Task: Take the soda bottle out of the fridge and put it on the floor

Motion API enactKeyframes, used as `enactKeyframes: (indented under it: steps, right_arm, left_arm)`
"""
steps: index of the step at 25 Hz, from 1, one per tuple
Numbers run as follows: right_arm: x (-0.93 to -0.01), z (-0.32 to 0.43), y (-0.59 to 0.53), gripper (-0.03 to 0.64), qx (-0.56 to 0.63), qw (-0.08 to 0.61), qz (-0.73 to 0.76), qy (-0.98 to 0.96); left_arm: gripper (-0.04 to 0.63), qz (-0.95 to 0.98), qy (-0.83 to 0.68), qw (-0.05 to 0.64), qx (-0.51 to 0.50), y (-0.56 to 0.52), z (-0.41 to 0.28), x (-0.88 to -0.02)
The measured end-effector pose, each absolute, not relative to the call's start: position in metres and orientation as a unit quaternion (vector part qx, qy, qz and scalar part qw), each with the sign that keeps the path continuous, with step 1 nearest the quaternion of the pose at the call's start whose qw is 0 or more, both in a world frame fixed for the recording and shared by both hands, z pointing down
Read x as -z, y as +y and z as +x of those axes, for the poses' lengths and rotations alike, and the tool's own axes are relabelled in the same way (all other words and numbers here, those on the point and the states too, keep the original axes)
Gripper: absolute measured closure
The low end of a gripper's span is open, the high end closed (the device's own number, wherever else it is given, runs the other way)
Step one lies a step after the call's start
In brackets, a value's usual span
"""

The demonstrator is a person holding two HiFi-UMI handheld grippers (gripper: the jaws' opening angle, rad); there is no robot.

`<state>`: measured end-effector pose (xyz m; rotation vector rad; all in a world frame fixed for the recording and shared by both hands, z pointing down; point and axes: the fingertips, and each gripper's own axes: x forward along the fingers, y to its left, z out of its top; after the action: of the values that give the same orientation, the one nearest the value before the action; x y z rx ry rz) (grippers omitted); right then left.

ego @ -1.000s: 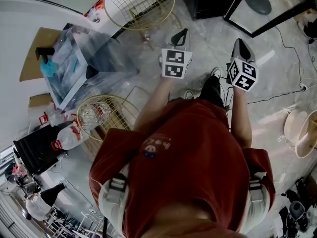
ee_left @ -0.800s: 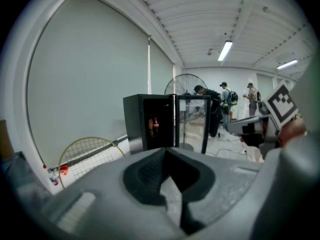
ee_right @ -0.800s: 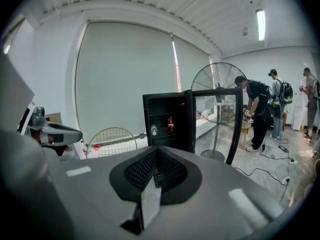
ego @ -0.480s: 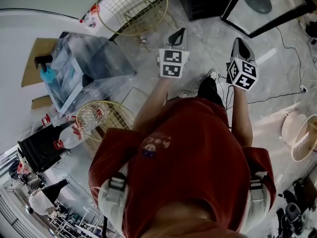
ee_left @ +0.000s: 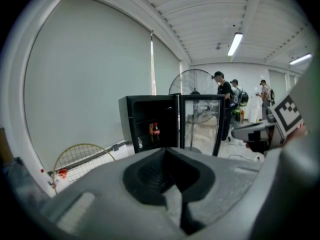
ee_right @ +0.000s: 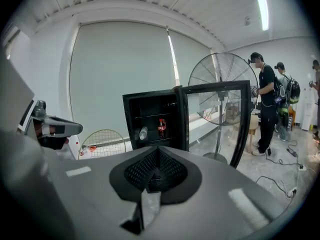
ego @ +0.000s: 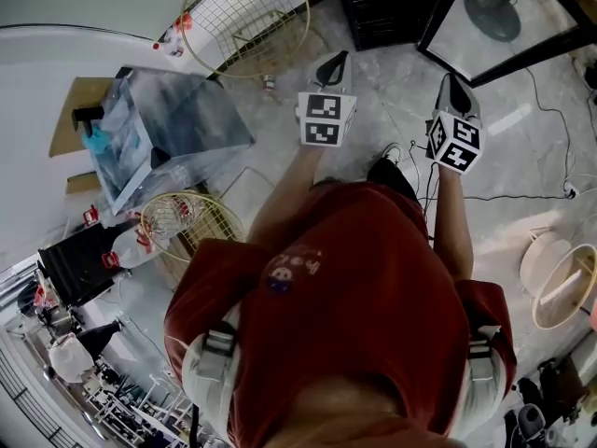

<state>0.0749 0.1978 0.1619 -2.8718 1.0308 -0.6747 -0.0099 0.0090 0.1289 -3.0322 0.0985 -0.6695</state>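
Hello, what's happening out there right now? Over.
Left tool shut, empty; right tool the same. Soda bottle upright on fridge shelf, not yet reached. Door open, nothing seen blocking.

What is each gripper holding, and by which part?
Nothing. Left gripper and right gripper are both shut and empty; the soda bottle stands in the fridge.

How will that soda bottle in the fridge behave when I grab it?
The soda bottle looks dark with liquid, so it is probably full and fairly heavy for its size. It stands upright and narrow on a shelf of the fridge, so a sideways nudge could tip it.
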Motion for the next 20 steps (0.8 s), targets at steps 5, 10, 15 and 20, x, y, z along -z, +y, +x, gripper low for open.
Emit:
enactKeyframes:
  steps: [5, 10, 15, 20]
  right_arm:
    - [-0.166, 0.123, 0.218, 0.615, 0.211, 0.01, -0.914, 0.345]
    - [-0.17, 0.157, 0.219, 0.615, 0.215, 0.011, -0.908, 0.358]
    - [-0.179, 0.18, 0.211, 0.615, 0.216, 0.012, -0.905, 0.366]
    - [-0.181, 0.205, 0.193, 0.615, 0.216, 0.001, -0.902, 0.373]
  left_arm:
    - [0.597, -0.977, 0.043, 0.021, 0.209, 0.036, 0.041, -0.127]
    - [0.597, -0.977, 0.059, 0.019, 0.205, 0.037, 0.067, -0.124]
    - [0.597, -0.977, 0.066, 0.012, 0.204, 0.032, 0.086, -0.135]
    - [0.597, -0.977, 0.063, 0.0, 0.203, 0.02, 0.112, -0.147]
